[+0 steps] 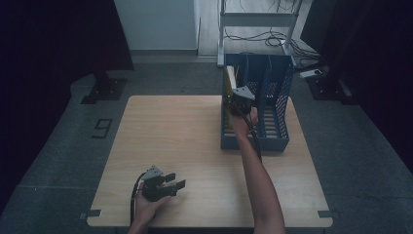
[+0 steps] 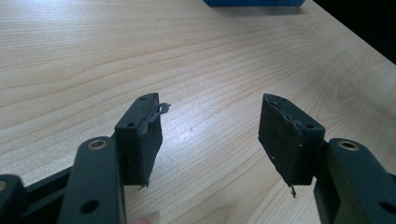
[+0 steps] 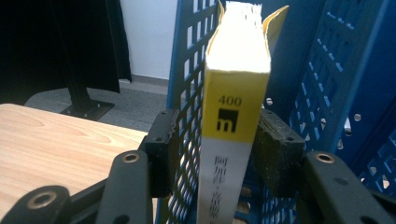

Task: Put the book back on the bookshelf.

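While left tongs (image 2: 210, 135) agape — yellow book (image 3: 236, 107) between right tongs (image 3: 217, 154), gripped, inside blue rack (image 1: 280, 97).

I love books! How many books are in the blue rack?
1. A yellow and white book stands upright in the leftmost slot of the blue rack, with the right claw around its spine. The rack walls might hide others.

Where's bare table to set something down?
Free: the light wooden table left of the blue perforated file rack, beyond the open left gripper. Crowded: the rack's left slot, where the right gripper grips the yellow-spined book.
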`<action>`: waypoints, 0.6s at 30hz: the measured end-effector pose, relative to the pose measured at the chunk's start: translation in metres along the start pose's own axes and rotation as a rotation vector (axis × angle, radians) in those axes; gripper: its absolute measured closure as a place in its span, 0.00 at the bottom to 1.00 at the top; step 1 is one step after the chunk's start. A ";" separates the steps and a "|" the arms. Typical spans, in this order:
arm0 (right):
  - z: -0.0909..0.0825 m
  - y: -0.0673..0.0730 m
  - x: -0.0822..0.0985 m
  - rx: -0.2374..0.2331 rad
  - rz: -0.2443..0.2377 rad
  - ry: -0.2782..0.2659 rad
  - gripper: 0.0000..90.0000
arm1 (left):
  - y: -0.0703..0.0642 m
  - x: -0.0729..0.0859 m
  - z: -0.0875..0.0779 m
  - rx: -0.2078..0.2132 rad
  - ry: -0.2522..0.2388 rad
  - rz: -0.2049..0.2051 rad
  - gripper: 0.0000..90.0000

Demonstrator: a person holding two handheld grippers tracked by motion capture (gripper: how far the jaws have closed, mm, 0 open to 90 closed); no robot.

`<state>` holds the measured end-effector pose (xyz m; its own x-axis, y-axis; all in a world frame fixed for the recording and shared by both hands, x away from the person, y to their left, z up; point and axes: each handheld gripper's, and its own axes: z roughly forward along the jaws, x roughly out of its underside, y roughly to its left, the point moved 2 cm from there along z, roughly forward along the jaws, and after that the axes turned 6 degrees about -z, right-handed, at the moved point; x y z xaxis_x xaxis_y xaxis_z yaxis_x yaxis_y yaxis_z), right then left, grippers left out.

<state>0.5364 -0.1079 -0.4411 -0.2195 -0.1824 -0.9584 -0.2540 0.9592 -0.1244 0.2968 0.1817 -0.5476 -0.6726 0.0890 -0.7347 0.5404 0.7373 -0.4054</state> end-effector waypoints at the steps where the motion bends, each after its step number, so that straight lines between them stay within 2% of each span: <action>1: -0.002 0.000 0.000 0.005 -0.005 -0.002 0.58 | 0.000 0.000 0.000 0.000 0.000 0.001 0.44; 9: -0.014 0.000 0.000 -0.004 -0.003 -0.016 0.56 | -0.002 0.000 0.001 -0.001 0.003 0.005 0.44; 18: -0.026 0.000 -0.002 -0.036 0.010 -0.020 0.56 | -0.003 0.001 0.001 -0.004 0.004 0.007 0.44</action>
<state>0.5126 -0.1135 -0.4330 -0.2039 -0.1680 -0.9645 -0.2859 0.9525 -0.1054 0.2953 0.1789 -0.5473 -0.6704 0.0970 -0.7356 0.5433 0.7394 -0.3976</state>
